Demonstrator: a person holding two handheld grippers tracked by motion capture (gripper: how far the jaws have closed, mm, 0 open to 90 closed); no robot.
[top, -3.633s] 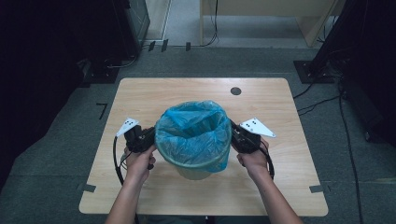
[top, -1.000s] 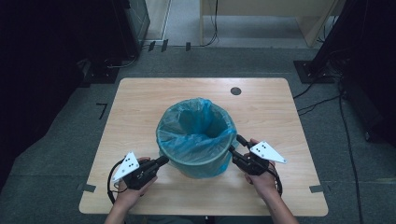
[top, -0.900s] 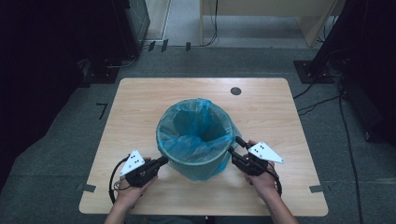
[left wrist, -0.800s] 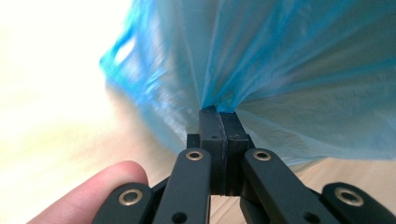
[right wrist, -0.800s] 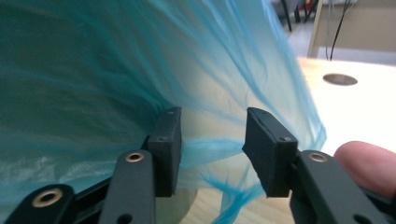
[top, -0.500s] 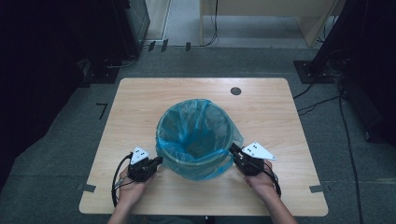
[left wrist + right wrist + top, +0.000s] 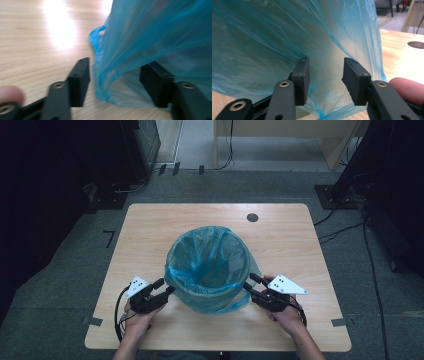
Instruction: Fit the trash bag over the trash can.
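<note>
At the near left of the desk (image 7: pixel 150 225), the left gripper (image 7: pixel 167 290) lies low beside the bin, its jaws spread wide with the loose lower hem of the blue bag (image 7: pixel 207 265) hanging between them, one jaw partly behind the plastic; in the left gripper view the film (image 7: pixel 150 37) drapes down to the wood and nothing is pinched yet. In the middle stands the bin (image 7: pixel 210 302), near the front of the desk, with the bag already seated inside it and its mouth folded outward over the rim, the skirt falling down the outside wall. To the right, the right gripper (image 7: pixel 248 285) reaches the bag's lower edge from the other side; in the right gripper view its jaws stand about half open, with a fold of plastic (image 7: pixel 287 37) lying in and behind the gap, touching but not clamped. By the look of it the lining is largely done: the bag is in and turned over the rim. What seems left is to grip the hanging hem on both sides and pull it down or snug it, so the liner sits tight.
</note>
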